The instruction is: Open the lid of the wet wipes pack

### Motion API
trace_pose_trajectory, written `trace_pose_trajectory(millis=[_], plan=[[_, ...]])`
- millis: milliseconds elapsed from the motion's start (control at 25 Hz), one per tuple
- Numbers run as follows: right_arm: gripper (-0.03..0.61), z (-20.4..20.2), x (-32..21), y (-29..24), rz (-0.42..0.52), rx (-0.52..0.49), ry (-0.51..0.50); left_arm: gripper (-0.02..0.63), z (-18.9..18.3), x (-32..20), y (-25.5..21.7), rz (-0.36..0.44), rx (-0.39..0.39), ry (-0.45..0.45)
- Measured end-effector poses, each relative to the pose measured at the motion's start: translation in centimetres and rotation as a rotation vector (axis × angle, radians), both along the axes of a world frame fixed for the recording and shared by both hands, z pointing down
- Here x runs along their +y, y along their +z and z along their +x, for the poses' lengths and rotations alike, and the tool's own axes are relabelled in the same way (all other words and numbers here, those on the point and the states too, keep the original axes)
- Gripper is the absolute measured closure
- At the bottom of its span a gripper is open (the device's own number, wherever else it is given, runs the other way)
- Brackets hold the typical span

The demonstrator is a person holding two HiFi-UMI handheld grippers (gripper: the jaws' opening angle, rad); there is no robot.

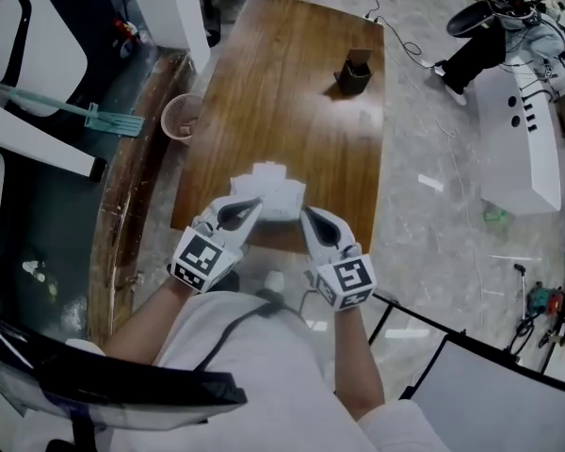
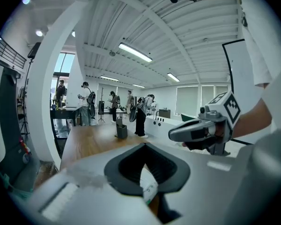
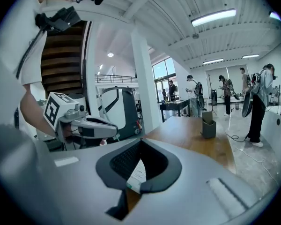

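- Left gripper [image 1: 247, 210]: jaws clamped on the left edge of the pack [image 1: 275, 190].
- Right gripper [image 1: 313, 220]: jaws pinched tight on the pack's right edge.
- The white pack is held between the two, over the near end of the wooden table [image 1: 292, 83].
- A dark holder [image 1: 355, 72] stands towards the table's far end.

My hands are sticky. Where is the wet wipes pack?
In the head view the wet wipes pack is held between the left gripper and right gripper, over the near end of the wooden table.
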State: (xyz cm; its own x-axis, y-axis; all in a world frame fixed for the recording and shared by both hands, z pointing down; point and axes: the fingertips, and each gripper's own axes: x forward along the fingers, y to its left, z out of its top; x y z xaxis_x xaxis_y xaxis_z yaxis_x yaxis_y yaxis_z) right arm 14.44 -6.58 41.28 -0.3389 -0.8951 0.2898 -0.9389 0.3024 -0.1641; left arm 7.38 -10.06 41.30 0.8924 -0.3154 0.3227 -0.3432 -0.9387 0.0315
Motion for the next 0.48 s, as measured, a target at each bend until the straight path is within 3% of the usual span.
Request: trace_pose_trajectory(millis=[280, 480], plan=[[0.569, -0.3, 3.0, -3.4, 0.079, -0.035, 0.074, 0.611, -1.0, 1.1, -3.5, 0.005, 0.06, -0.03], [0.57, -0.7, 4.0, -4.2, 0.1, 0.0, 0.082, 0.611, -1.6, 1.6, -4.1, 0.039, 0.054, -0.023]])
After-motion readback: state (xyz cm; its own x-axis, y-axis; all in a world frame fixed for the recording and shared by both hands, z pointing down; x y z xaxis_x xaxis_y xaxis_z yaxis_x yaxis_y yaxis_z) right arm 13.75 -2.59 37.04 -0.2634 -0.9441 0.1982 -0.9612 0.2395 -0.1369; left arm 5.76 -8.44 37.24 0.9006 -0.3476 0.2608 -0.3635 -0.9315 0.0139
